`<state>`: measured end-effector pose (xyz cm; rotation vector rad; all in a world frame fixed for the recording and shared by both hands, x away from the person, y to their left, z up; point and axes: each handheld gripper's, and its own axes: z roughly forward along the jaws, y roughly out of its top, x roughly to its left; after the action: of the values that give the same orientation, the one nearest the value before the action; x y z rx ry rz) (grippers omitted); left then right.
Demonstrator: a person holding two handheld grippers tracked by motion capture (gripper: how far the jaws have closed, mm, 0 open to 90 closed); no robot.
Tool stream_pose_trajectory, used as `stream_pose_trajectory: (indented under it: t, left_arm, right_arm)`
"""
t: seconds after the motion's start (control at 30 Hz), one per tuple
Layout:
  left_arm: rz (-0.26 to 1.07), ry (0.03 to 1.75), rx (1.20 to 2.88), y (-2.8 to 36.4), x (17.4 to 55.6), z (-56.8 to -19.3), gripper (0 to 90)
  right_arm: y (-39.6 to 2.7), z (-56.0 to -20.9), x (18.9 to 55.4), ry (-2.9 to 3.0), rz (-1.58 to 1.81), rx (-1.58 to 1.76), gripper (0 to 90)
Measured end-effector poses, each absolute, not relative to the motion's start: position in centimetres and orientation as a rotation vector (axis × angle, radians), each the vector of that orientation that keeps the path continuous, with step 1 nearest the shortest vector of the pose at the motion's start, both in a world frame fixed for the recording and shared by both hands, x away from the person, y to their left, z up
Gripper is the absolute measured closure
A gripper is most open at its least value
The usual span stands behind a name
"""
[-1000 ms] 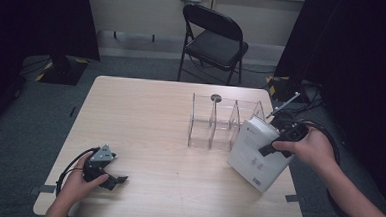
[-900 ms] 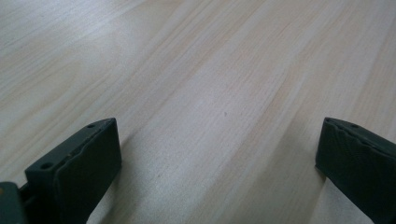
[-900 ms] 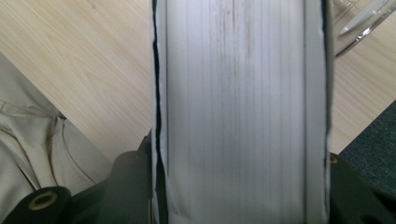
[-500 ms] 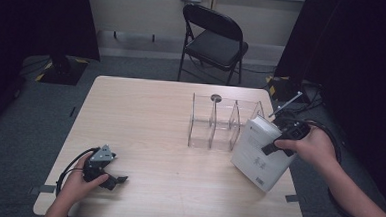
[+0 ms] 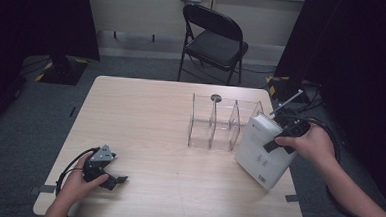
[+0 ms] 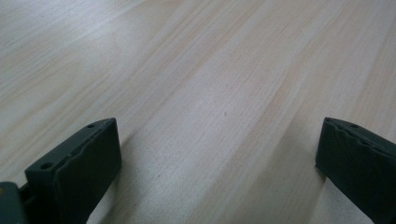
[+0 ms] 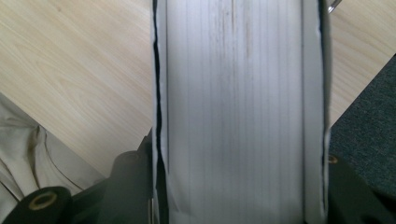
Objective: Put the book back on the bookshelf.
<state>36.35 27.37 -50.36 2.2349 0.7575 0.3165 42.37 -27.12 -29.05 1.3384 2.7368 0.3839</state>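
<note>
Thick white paperback book [image 5: 261, 153], clamped across its page block by the right gripper [image 5: 279, 142], stands tilted at the right edge of the pale wooden table [image 5: 155, 116], just beside a clear acrylic divider rack [image 5: 223, 122]. This looks like the carrying step; next it likely needs uprighting and lining up with a slot. The left gripper [image 5: 111, 177] rests on the table, jaws wide and empty.

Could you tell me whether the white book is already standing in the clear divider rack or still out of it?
Out. The white book is tilted, held by the right tongs beside the clear divider rack, whose slots look empty.
</note>
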Motion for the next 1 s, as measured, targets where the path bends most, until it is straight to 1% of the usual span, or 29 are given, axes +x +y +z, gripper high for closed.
stream_pose_trajectory:
  t: [1.0]
  left_arm:
    - [0.314,0.758,2.236,27.4,36.4,-50.3,0.0]
  right_arm:
    - [-26.5,-28.5,44.3,2.629,0.388,1.479,52.5]
